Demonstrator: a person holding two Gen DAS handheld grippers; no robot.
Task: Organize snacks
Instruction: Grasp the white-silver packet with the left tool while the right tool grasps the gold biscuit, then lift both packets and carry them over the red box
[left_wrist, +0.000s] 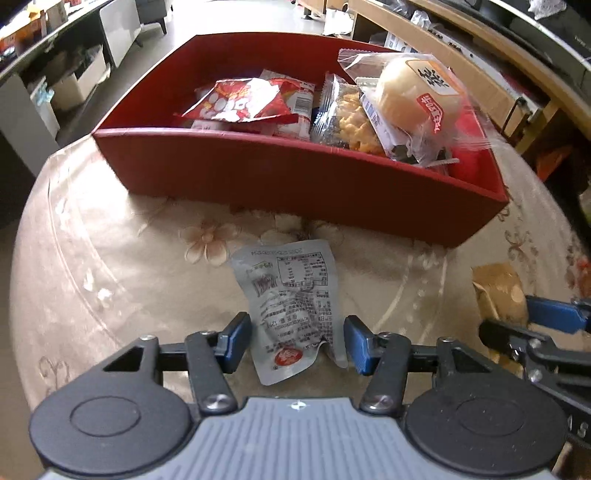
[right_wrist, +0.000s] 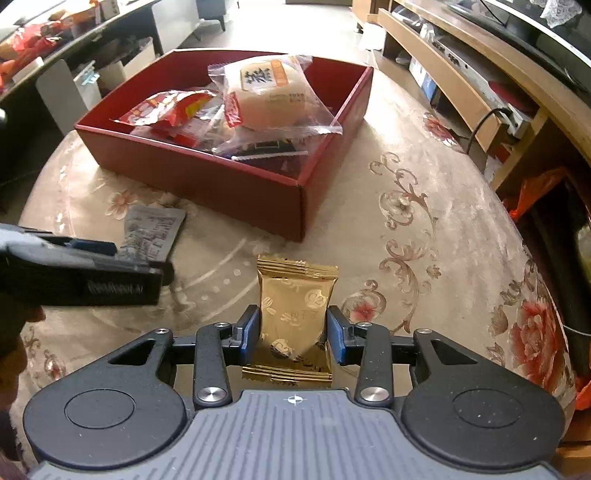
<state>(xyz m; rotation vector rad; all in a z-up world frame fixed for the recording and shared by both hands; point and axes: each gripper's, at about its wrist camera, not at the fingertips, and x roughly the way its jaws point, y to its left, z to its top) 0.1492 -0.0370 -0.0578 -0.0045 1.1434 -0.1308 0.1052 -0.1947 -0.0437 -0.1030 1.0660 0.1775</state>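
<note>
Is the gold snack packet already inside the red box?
No, the gold snack packet is outside the red box, pinched between the right tongs above the floral tablecloth.

Silver packet (left_wrist: 295, 314): crinkled foil-like film, dull sheen, printed.
Gold packet (right_wrist: 295, 317): glossy metallic film, crimped ends.
Bun wrapper (left_wrist: 413, 99): clear shiny plastic.
Red box (left_wrist: 295, 177): matt, smooth, cardboard-like walls.
Tablecloth (left_wrist: 110, 258): cream, floral print, soft sheen.
Left gripper (left_wrist: 298, 341): matt black plastic arms, blue pads, shiny metal screws, ribbed grey body.
</note>
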